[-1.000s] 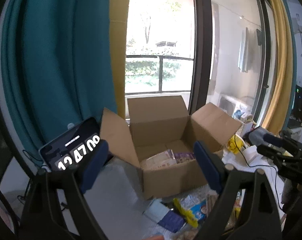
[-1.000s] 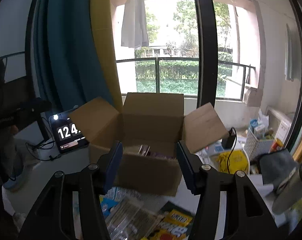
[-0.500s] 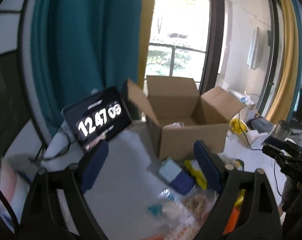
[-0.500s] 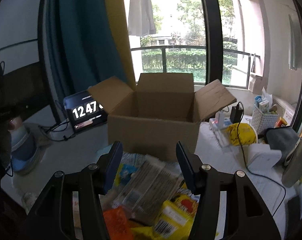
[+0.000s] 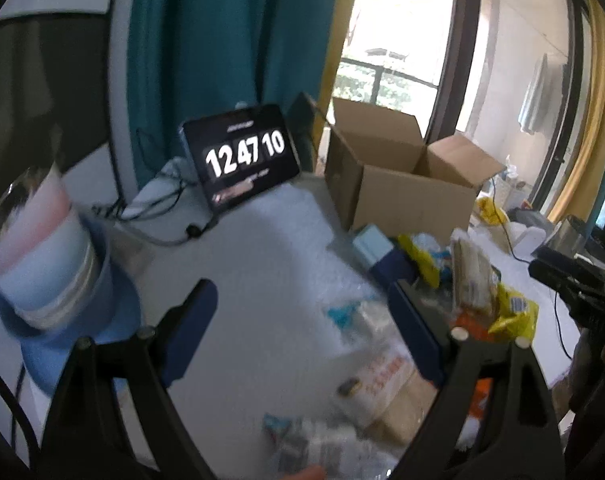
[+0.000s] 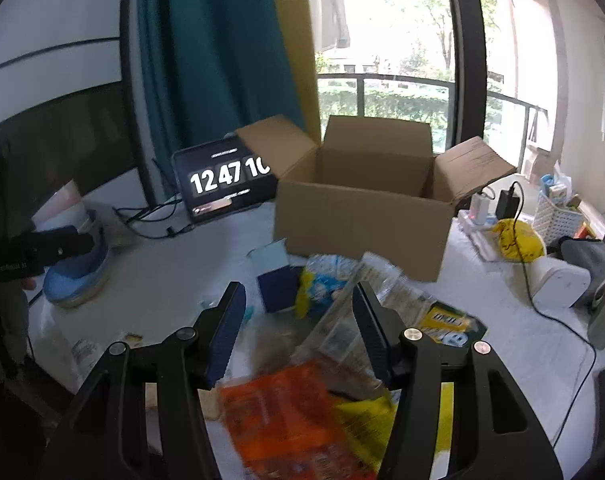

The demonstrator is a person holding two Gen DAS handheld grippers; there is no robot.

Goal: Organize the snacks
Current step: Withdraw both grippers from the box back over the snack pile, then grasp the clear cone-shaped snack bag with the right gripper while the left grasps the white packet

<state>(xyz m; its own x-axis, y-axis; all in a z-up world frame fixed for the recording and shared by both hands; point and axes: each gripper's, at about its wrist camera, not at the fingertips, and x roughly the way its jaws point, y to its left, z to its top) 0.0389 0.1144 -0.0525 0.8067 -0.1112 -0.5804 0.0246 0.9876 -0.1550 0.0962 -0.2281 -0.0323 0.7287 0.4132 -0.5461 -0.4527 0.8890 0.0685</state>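
Observation:
An open cardboard box (image 6: 362, 216) stands at the back of the white table; it also shows in the left wrist view (image 5: 398, 192). A heap of snack packets lies in front of it: an orange packet (image 6: 286, 416), a clear packet of biscuits (image 6: 354, 320), yellow packets (image 6: 450, 324) and a dark blue small box (image 6: 278, 288). My right gripper (image 6: 298, 324) is open and empty above the heap. My left gripper (image 5: 302, 328) is open and empty above clear wrapped snacks (image 5: 366, 328) at the table's left part.
A tablet clock (image 5: 242, 156) stands left of the box with cables beside it. A stack of bowls (image 5: 50, 264) sits on a blue plate at far left. Right of the box are a white basket (image 6: 558, 216), a yellow bag (image 6: 518, 240) and a charger.
Both grippers have pulled back and down from the box to above the snack heap. The left view has swung left, bringing the bowls into view. Both stay open.

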